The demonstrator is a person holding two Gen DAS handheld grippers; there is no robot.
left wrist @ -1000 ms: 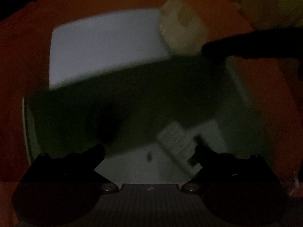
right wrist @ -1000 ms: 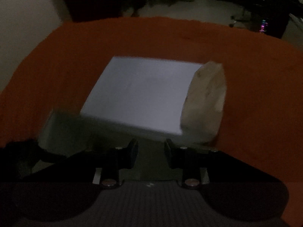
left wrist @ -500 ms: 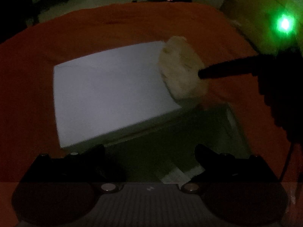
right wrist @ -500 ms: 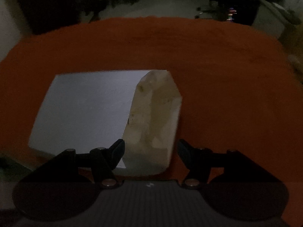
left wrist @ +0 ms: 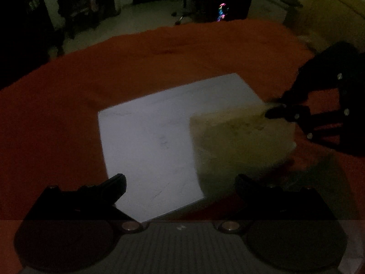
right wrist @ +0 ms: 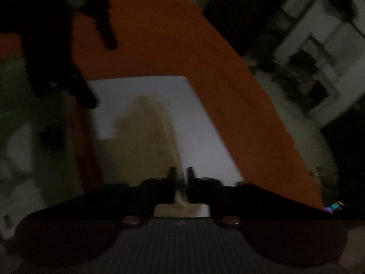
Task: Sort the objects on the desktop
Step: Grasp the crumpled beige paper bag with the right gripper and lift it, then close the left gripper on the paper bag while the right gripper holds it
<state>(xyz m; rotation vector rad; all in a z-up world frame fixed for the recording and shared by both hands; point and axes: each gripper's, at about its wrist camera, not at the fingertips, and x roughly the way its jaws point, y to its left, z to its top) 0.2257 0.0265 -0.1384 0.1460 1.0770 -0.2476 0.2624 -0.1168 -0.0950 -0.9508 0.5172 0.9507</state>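
Tan, soft-edged sheet [right wrist: 146, 146], thin and blurred, is pinched at its near edge by the right gripper [right wrist: 181, 178], jaws almost shut, over one white rectangular box [right wrist: 200, 123]. Only the left view shows the left gripper [left wrist: 180, 182], wide apart and empty, above that box on orange cloth [left wrist: 68, 105].

— Between the black right gripper [right wrist: 181, 178] fingers?
— Thin edge of a tan, crumpled paper-like sheet [right wrist: 146, 141], pinched tight.
— Underneath?
— Pale white rectangular sheet [right wrist: 200, 137] on orange tablecloth [right wrist: 164, 52]; other black gripper [right wrist: 100, 68] upper left, blurred.
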